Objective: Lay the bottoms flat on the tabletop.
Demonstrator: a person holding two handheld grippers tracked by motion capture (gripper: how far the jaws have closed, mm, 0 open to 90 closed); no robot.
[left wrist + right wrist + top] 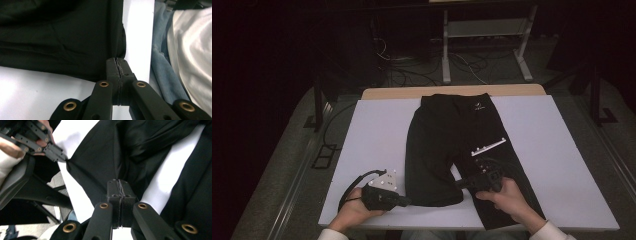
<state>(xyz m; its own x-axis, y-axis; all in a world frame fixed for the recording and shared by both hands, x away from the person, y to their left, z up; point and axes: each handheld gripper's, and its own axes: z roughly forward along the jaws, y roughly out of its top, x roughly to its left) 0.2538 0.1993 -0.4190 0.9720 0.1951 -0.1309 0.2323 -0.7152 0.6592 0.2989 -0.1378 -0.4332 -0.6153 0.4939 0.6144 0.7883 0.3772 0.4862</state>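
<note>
Two grippers pinch the shorts (452, 145) on the worktop (377, 130) — left gripper (408, 201) and right gripper (460, 183) both clamped on the left leg's hem — lift evenly, keeping it taut.

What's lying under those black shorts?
Under the black fabric shorts lies the flat white table top, bare around them. A strip also shows between the legs; the rest beneath is covered.

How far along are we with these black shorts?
Done: the black shorts lie flat on the white table, waistband at the far side. In hand: the left gripper and right gripper are both shut on the near hem of the left leg. Left: no fold shows yet, so the folding itself.
</note>
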